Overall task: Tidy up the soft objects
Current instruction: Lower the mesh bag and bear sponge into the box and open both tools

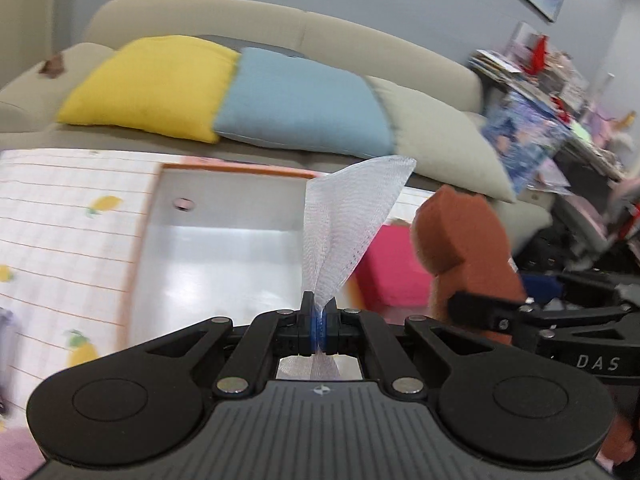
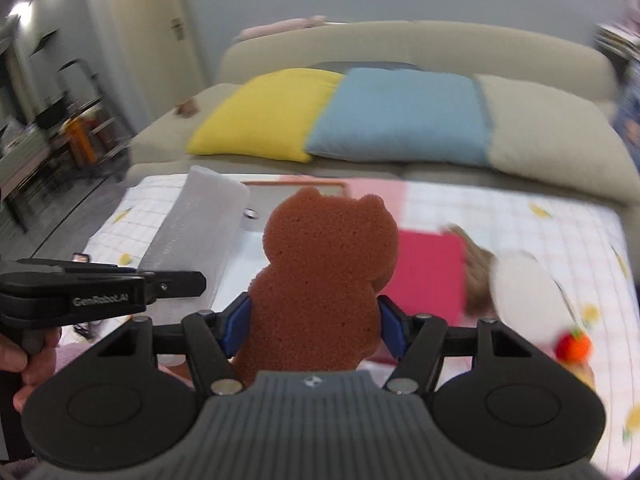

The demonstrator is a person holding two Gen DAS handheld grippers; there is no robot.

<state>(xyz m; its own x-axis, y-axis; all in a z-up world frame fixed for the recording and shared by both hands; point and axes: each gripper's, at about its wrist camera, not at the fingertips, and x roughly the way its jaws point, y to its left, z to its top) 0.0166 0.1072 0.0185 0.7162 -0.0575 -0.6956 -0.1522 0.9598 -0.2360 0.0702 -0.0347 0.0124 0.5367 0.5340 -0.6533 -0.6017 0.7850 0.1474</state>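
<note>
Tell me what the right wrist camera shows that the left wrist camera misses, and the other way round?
Only the right view shows the white round puff and the little orange-red toy on the lemon-print cloth. Only the left view shows the cluttered shelf. Both show the bear sponge in the right tool, the white mesh pinched in the left tool, the pink square, the tray and the sofa cushions.

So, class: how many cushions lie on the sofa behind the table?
3, side by side on the sofa seat: a yellow cushion at the left, a blue cushion in the middle, a beige cushion at the right. Others may be out of view.
</note>
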